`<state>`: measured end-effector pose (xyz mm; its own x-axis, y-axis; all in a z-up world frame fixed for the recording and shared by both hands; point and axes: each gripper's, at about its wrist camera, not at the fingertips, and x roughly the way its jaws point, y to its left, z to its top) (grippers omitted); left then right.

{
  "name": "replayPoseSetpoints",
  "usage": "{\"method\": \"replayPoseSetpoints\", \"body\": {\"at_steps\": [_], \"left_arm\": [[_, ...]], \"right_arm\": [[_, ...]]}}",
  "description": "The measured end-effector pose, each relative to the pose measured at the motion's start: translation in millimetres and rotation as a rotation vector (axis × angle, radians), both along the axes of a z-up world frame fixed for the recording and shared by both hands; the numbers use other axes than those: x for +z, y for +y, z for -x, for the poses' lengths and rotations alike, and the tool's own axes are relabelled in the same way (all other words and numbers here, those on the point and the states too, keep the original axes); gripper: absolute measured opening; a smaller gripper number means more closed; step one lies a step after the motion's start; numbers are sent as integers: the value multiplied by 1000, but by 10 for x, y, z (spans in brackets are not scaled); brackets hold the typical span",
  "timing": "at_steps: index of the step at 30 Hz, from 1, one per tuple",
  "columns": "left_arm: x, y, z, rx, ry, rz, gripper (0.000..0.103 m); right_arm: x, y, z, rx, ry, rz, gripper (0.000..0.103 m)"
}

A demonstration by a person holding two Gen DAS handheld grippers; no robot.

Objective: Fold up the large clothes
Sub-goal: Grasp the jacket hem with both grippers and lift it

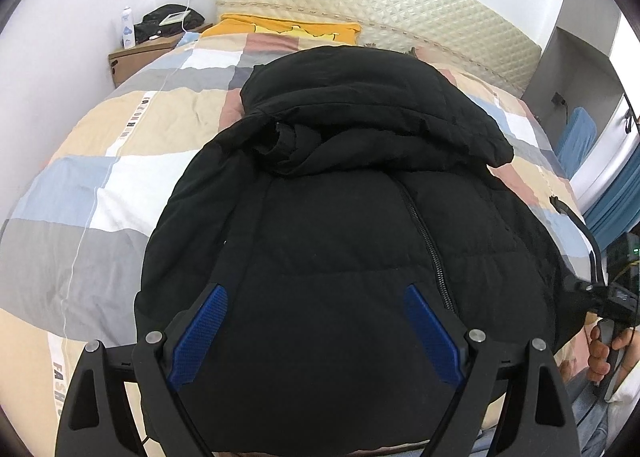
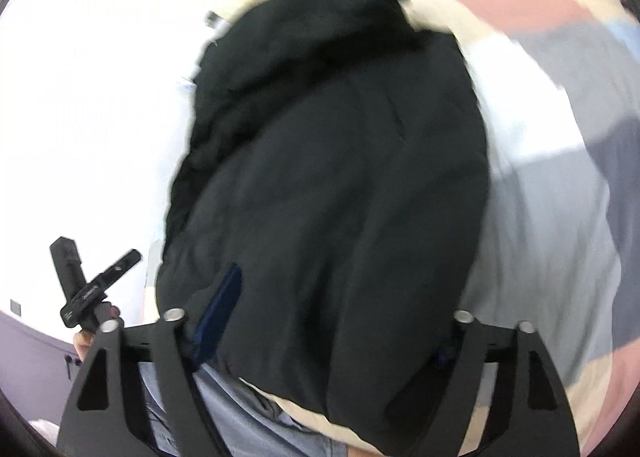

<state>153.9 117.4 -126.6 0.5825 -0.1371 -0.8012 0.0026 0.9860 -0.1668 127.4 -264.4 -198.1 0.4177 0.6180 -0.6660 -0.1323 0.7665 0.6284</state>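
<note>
A big black padded jacket (image 1: 340,225) with a hood and a front zip lies on the bed, partly folded, hood toward the headboard. My left gripper (image 1: 316,329) is open, its blue pads (image 1: 200,337) spread wide above the jacket's near hem. In the blurred right wrist view the same jacket (image 2: 332,177) fills the middle. My right gripper (image 2: 332,337) is open over the jacket's near edge; one blue pad (image 2: 220,309) shows at the left, the other is hidden by fabric. The right gripper also shows in the left wrist view (image 1: 608,297), beside the jacket.
The bed has a patchwork duvet (image 1: 120,177) and a quilted cream headboard (image 1: 380,5). A yellow cloth (image 1: 288,27) lies near the headboard. A wooden nightstand (image 1: 136,57) with a bottle and a dark bag stands at the left. A white cable (image 1: 88,217) runs across the duvet.
</note>
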Motion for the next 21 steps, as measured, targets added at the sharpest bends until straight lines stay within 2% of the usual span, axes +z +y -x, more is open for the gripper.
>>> {"method": "replayPoseSetpoints", "body": {"at_steps": [2, 4, 8, 10, 12, 15, 16, 18, 21], "left_arm": [[4, 4, 8, 3, 0, 3, 90], [13, 31, 16, 10, 0, 13, 90], [91, 175, 18, 34, -22, 59, 90], [186, 358, 20, 64, -55, 114, 90], [222, 588, -41, 76, -34, 202, 90], [253, 830, -90, 129, -14, 217, 90], [269, 917, -99, 146, -7, 210, 90], [284, 1093, -98, 168, 6, 229, 90], [243, 1316, -94, 198, 46, 252, 90]], "right_arm": [[53, 18, 16, -3, -25, -9, 89], [19, 2, -15, 7, -11, 10, 89], [-148, 69, -93, -4, 45, 184, 89], [-233, 101, -121, -15, 89, 255, 89], [-289, 53, -151, -32, 120, 257, 89], [-329, -47, -178, -60, 149, 195, 88], [-343, -68, -178, -63, 159, 168, 85], [-339, -62, -163, -42, 174, 123, 72], [-284, -74, -96, -27, 157, 112, 48]]}}
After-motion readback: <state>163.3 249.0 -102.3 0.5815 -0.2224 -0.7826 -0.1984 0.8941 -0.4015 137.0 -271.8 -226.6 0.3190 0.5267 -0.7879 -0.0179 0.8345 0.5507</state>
